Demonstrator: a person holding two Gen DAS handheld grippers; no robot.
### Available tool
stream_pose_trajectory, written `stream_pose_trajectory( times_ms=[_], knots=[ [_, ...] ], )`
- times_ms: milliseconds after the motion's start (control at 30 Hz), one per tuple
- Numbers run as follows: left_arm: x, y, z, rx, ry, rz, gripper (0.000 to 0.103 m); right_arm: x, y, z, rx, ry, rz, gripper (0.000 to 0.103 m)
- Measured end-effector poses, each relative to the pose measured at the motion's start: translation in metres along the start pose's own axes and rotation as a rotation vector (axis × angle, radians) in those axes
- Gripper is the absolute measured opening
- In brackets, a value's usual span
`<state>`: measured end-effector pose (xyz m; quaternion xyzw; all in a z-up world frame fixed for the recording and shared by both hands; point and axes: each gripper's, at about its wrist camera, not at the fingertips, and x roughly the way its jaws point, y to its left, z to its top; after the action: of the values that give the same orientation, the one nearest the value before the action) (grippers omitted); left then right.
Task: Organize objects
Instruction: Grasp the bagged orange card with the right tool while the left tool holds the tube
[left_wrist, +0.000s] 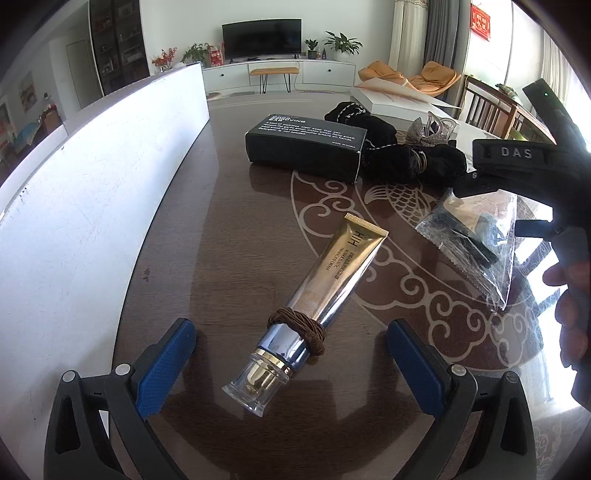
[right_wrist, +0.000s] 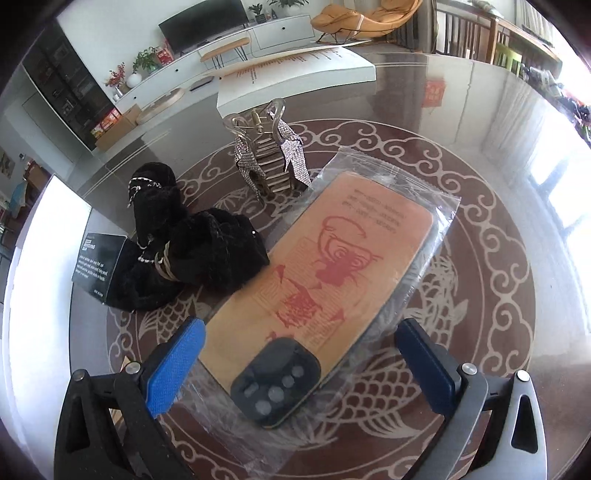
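A gold and silver cosmetic tube (left_wrist: 325, 288) with a brown hair tie (left_wrist: 299, 330) wound round it lies on the dark patterned table. Its clear cap points toward my left gripper (left_wrist: 291, 362), which is open with the cap end between its blue pads, not touching. My right gripper (right_wrist: 301, 363) is open over the near end of an orange phone case (right_wrist: 321, 273) in a clear plastic bag. That bag (left_wrist: 476, 240) also shows in the left wrist view, under the right gripper's black body (left_wrist: 524, 173).
A black printed box (left_wrist: 306, 146), black velvet scrunchies (right_wrist: 184, 251) and a rhinestone hair claw (right_wrist: 269, 158) lie further back on the table (right_wrist: 480, 295). A white board (left_wrist: 92, 192) stands along the left. A flat white box (right_wrist: 295, 77) sits at the far edge.
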<state>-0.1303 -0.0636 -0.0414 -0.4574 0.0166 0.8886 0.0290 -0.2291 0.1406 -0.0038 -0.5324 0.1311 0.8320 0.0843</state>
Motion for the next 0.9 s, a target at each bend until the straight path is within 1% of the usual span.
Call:
stream_pose_trajectory(
  times_ms=[33,133,200,233,367,467,500,700,833,867,900],
  knots=[
    [0.000,-0.001,-0.001,0.000,0.000,0.001,0.103,0.003,0.006,0.002,-0.009,0.001,-0.041,0.103],
    [0.000,0.000,-0.001,0.000,0.000,0.000,0.103,0.008,0.016,0.004,-0.013,-0.015,-0.102,0.103],
    [0.000,0.000,-0.001,0.000,0.000,0.000,0.103,0.011,0.019,0.004,-0.049,-0.026,-0.132,0.103],
    [0.000,0.000,-0.001,0.000,0.000,0.000,0.103,0.011,0.016,0.004,-0.059,-0.035,-0.121,0.103],
    [0.000,0.000,-0.001,0.000,0.000,0.000,0.103,0.006,0.004,-0.005,-0.168,-0.076,-0.071,0.102],
    [0.000,0.000,-0.001,0.000,0.000,0.000,0.103,-0.004,-0.012,-0.015,-0.229,-0.105,-0.035,0.091],
    [0.000,0.000,-0.001,0.000,0.000,0.000,0.103,-0.006,-0.018,-0.020,-0.254,-0.112,-0.023,0.090],
    [0.000,0.000,-0.001,0.000,0.000,0.000,0.103,-0.026,-0.061,-0.060,-0.406,-0.163,0.069,0.090],
    [0.000,0.000,-0.001,0.000,0.000,0.000,0.103,-0.045,-0.097,-0.091,-0.484,-0.166,0.116,0.090],
    [0.000,0.000,-0.001,0.000,0.000,0.000,0.103,-0.050,-0.105,-0.100,-0.501,-0.164,0.125,0.091],
    [0.000,0.000,-0.001,0.000,0.000,0.000,0.103,-0.053,-0.112,-0.105,-0.507,-0.156,0.129,0.095]
  ],
)
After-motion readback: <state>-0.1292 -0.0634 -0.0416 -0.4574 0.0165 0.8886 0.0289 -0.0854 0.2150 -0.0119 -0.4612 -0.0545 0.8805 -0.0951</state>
